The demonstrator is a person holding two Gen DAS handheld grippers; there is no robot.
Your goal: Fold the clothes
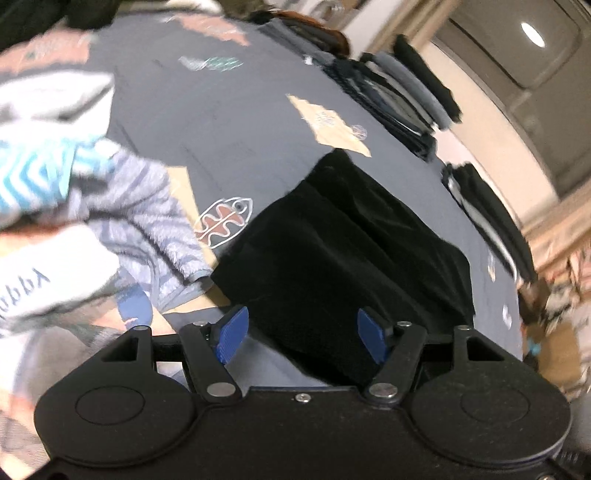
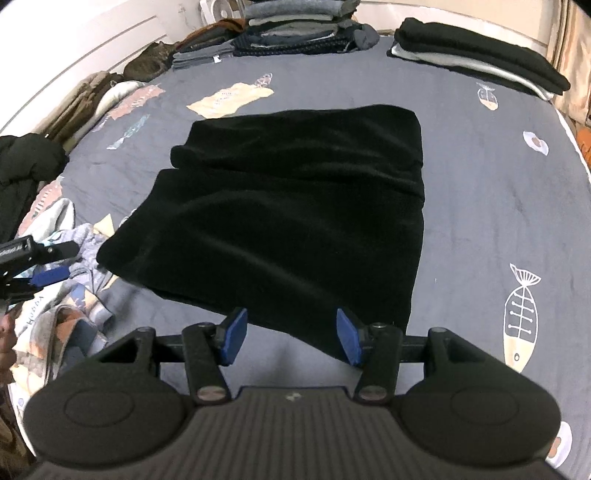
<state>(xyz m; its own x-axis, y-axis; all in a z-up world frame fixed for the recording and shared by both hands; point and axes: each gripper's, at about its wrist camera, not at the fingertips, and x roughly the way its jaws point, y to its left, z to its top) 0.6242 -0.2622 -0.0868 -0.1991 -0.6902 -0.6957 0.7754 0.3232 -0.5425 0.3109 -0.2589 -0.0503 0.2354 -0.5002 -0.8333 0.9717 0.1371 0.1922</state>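
A black garment point(image 2: 295, 206) lies folded flat in a rough rectangle on the grey patterned bedsheet point(image 2: 480, 206). In the left wrist view the same black garment point(image 1: 343, 251) sits just ahead of my left gripper point(image 1: 301, 334), which is open with nothing between its blue pads. My right gripper point(image 2: 291, 338) is also open and hovers over the garment's near edge, holding nothing. The left gripper point(image 2: 48, 275) shows at the far left of the right wrist view, over a heap of loose clothes.
A heap of unfolded clothes point(image 1: 74, 206) lies left of the black garment. Stacks of folded clothes point(image 2: 295, 33) stand along the far edge of the bed, and a black-and-grey stack point(image 2: 476, 59) sits at the far right. Dark clothing point(image 2: 26, 162) is piled at the left.
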